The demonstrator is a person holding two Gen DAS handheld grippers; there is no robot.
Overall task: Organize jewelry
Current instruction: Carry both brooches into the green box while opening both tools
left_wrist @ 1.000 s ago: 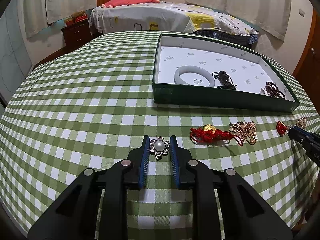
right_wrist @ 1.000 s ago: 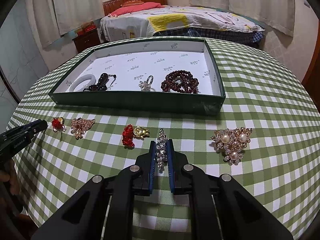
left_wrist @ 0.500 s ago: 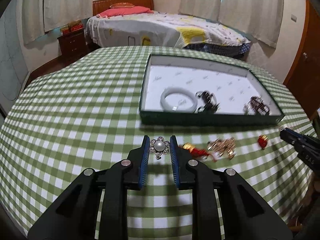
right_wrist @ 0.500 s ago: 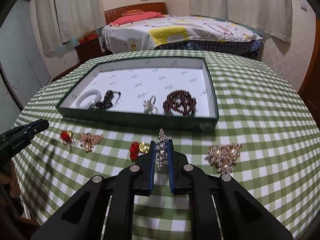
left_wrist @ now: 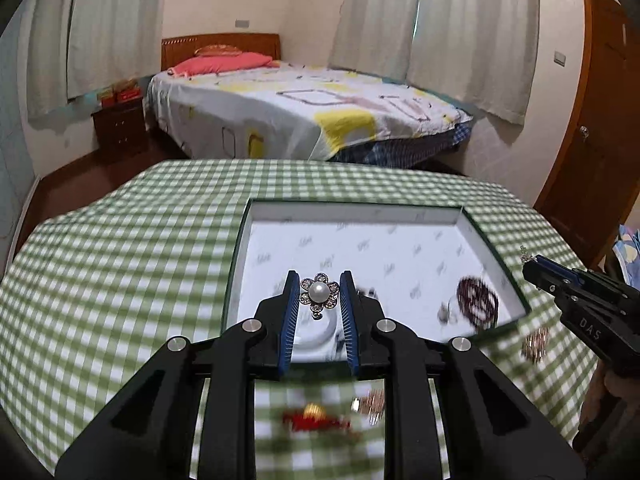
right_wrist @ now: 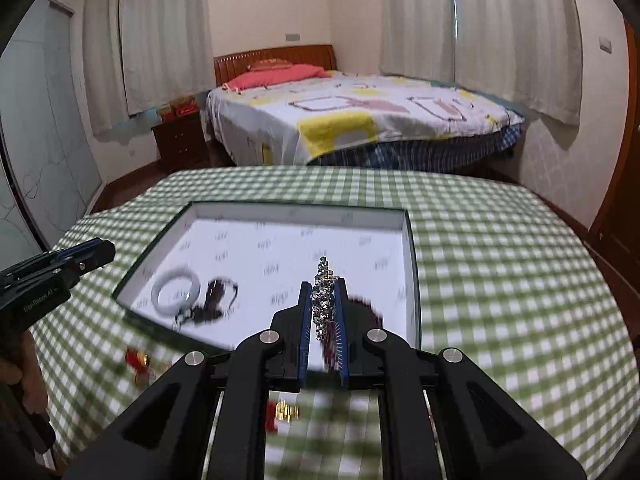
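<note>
My left gripper (left_wrist: 319, 295) is shut on a pearl flower brooch (left_wrist: 319, 292) and holds it in the air over the near left part of the green tray (left_wrist: 236, 252). My right gripper (right_wrist: 323, 304) is shut on a long rhinestone brooch (right_wrist: 323, 298) and holds it above the tray's (right_wrist: 412, 264) near right part. In the tray lie a white bangle (right_wrist: 176, 290), a dark pendant (right_wrist: 216, 300) and a dark bead bracelet (left_wrist: 478, 304). Red and gold pieces (left_wrist: 316, 418) (right_wrist: 138, 360) lie blurred on the checked cloth in front of the tray.
The round table has a green checked cloth (left_wrist: 120, 248). A bed (left_wrist: 304, 112) and a nightstand (left_wrist: 120, 126) stand beyond it. A wooden door (left_wrist: 600, 120) is at the right. The other gripper shows at each view's edge (left_wrist: 580, 300) (right_wrist: 52, 272).
Both grippers have lifted their brooches off the cloth and moved forward, from in front of the tray to above it. The views are higher and motion-blurred.
</note>
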